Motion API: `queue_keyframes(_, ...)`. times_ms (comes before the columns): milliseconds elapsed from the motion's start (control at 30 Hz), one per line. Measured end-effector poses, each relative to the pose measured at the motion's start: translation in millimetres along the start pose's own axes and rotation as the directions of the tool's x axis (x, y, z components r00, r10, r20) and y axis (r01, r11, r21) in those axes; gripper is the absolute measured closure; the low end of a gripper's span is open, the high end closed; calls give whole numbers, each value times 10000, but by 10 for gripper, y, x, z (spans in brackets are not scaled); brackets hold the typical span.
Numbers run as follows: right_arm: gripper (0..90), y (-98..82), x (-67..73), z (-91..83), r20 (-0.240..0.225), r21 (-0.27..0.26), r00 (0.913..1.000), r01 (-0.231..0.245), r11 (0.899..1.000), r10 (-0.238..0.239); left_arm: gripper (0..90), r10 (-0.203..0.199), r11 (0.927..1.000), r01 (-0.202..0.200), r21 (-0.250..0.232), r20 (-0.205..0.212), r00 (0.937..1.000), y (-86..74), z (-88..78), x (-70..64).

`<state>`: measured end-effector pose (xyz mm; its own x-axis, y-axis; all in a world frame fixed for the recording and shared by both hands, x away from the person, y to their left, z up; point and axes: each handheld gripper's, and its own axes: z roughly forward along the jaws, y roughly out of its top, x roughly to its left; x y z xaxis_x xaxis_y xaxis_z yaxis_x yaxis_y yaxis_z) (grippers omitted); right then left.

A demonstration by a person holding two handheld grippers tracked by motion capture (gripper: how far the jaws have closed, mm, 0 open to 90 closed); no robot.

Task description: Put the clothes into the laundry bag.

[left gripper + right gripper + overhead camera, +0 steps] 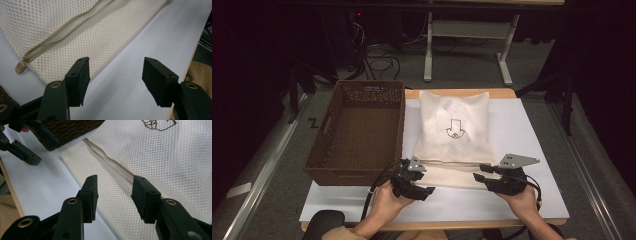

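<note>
A white mesh bag [454, 130] with a dark arrow print lies flat on the white board, its zipper edge toward me. My left gripper [424, 180] sits at the bag's near left corner, open, with bare board between its jaws [116, 63]. Just beyond its left jaw lie the mesh [75, 30] and the tan zipper pull [20, 67]. My right gripper [478, 172] is at the near right end of the bag, open. In the right gripper view, the right gripper [115, 180] straddles mesh beside the zipper [110, 161] without pinching it. The left gripper [47, 152] shows farther off.
A brown woven basket [362, 85] stands at the left, close to the bag's left side, its corner [70, 130] near the left gripper. The white board [522, 130] has bare room right of the bag. The table's wooden front edge runs just behind both hands.
</note>
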<state>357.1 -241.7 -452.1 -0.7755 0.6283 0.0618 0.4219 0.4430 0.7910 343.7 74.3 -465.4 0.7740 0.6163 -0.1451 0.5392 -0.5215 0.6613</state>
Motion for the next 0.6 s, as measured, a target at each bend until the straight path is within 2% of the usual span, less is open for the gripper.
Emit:
queue_keyframes(267, 557, -65, 63, 100, -143, 291, 9999, 48, 9996, -44, 391, -27, 10000, 27, -3, -33, 10000, -8, 8, 11)
queue_keyframes(600, 557, -142, 54, 156, -206, 281, 9997, -83, 9996, 89, 391, -86, 9999, 86, -63, -44, 10000, -19, 9, 23)
